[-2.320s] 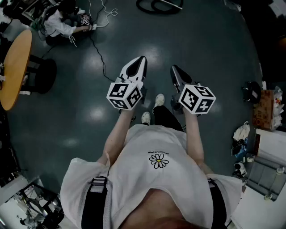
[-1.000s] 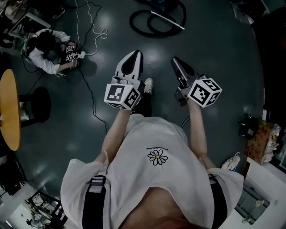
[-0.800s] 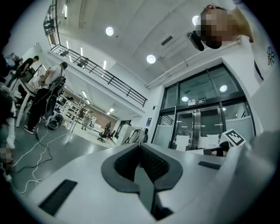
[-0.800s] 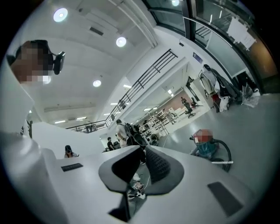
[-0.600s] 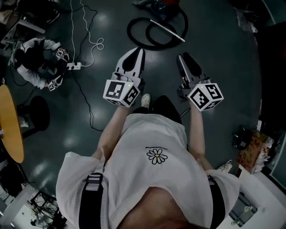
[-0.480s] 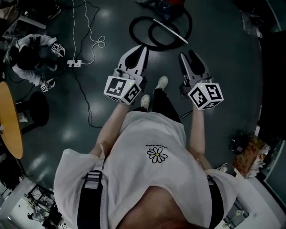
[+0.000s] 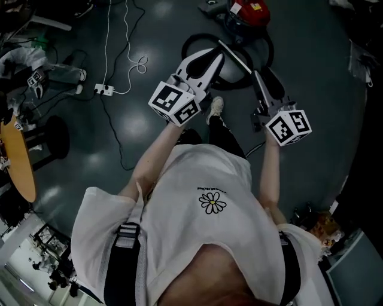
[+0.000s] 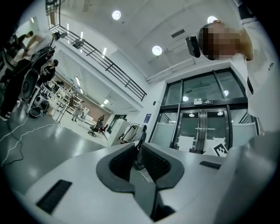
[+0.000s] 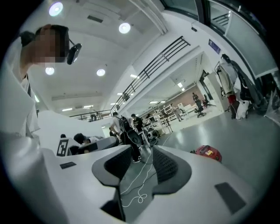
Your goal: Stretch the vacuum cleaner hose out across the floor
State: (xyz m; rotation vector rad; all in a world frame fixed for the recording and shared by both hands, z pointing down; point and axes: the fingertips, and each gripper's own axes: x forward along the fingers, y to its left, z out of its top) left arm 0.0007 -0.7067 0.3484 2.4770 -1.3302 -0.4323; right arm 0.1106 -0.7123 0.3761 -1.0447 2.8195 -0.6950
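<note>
White power strip [image 7: 103,89] with white cable lies on the dark floor at left. Left gripper [image 7: 214,58] is held level, jaws all but together with only a thin slit between the pads [image 8: 154,162], holding nothing. Black corrugated vacuum cleaner hose [image 7: 185,46] lies coiled on the floor just ahead of both grippers, beside the red vacuum cleaner body [image 7: 251,12]. Right gripper [image 7: 264,79] has just been opening; jaws stand partly apart, empty

Hose [image 7: 185,49] partly behind left tool [image 7: 216,58]
</note>
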